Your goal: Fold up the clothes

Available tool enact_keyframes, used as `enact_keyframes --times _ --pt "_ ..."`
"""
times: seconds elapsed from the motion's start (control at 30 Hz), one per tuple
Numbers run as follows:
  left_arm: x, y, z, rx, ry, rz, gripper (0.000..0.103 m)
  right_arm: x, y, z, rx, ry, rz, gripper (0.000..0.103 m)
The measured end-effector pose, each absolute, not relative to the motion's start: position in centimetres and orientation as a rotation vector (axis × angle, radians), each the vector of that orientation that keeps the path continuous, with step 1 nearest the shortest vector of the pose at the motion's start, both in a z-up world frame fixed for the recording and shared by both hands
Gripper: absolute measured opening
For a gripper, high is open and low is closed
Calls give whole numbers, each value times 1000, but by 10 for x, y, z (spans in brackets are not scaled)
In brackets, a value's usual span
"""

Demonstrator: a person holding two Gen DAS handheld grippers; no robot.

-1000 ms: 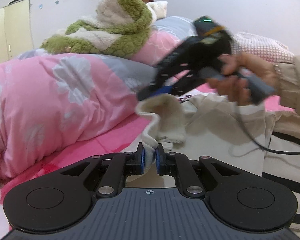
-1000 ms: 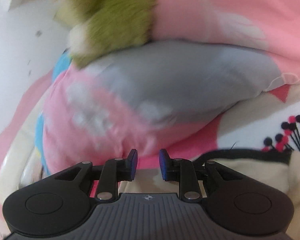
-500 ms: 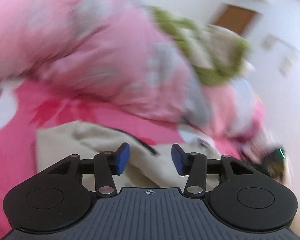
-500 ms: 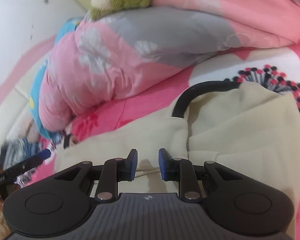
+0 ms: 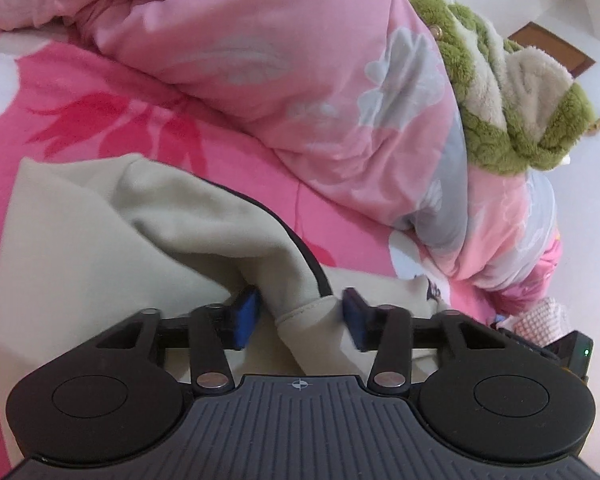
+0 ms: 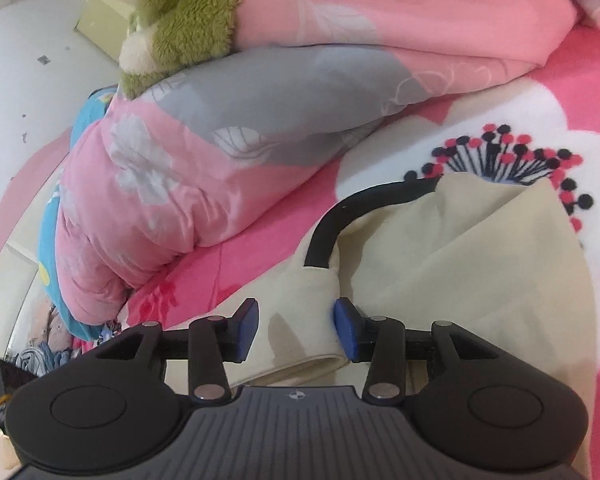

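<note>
Pink flowered bedding [image 5: 100,120] carries our cream garment [image 5: 80,260] beside a heaped quilt [image 5: 300,60]. From the left wrist, our left gripper [image 5: 300,316], jaws just closing, loosely straddles a cream fold. From the right wrist, our right gripper [image 6: 296,328], just opening, stands apart around the garment's [image 6: 480,272] black-trimmed cuff [image 6: 320,284].

Left tongs [image 5: 300,316] part-open, jaws just closing; right tongs [image 6: 296,328] part-open, jaws just widening
</note>
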State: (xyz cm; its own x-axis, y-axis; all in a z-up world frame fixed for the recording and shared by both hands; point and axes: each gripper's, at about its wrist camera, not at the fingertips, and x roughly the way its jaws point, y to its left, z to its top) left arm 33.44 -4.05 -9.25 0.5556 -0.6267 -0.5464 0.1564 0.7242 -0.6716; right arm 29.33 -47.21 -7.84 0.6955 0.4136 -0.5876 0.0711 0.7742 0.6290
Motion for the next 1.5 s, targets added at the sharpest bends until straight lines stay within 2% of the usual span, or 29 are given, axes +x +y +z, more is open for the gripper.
enact_keyframes --times 0.03,0.13,0.23,0.37,0.53,0.67,0.7,0.77,0.8,0.83,0.87,1.0,1.13,1.27,1.33,1.4,1.5 --pt "336 -41 -93 -611 859 -501 27 294 -473 -80 688 794 209 45" --pt "341 -38 -90 -589 809 -512 18 296 -475 -86 732 805 217 43" --pt "351 -30 -89 -611 768 -508 17 297 -471 -89 749 815 234 42" --pt "354 -24 -101 -678 866 -498 20 301 -465 -91 825 802 271 41" --pt "338 -11 -100 -752 906 -528 34 291 -470 -96 885 810 267 41" --pt "327 -14 -100 -785 932 -569 37 286 -473 -97 939 820 297 41" --pt "324 -17 -101 -790 939 -580 36 288 -471 -98 948 825 301 41" --pt "322 -25 -101 -775 928 -586 27 291 -466 -100 967 831 318 38" --pt "321 -29 -101 -770 922 -586 22 293 -463 -102 985 831 335 34" --pt "322 -29 -101 -796 911 -594 19 293 -462 -102 1016 820 355 26" --pt "322 -28 -101 -822 899 -602 17 292 -461 -102 1049 807 374 21" --pt "323 -13 -111 -1060 828 -663 16 287 -464 -105 1203 727 443 17" --pt "327 -10 -131 -1078 924 -614 16 280 -469 -126 1337 696 448 17" --pt "324 -10 -127 -982 951 -610 19 276 -468 -143 1271 829 379 16" --pt "324 -15 -124 -929 957 -610 20 273 -467 -133 1206 832 375 24" --pt "322 -17 -121 -899 957 -610 21 267 -463 -113 1059 807 325 31" --pt "317 -15 -119 -872 934 -618 27 250 -450 -71 729 701 206 32"
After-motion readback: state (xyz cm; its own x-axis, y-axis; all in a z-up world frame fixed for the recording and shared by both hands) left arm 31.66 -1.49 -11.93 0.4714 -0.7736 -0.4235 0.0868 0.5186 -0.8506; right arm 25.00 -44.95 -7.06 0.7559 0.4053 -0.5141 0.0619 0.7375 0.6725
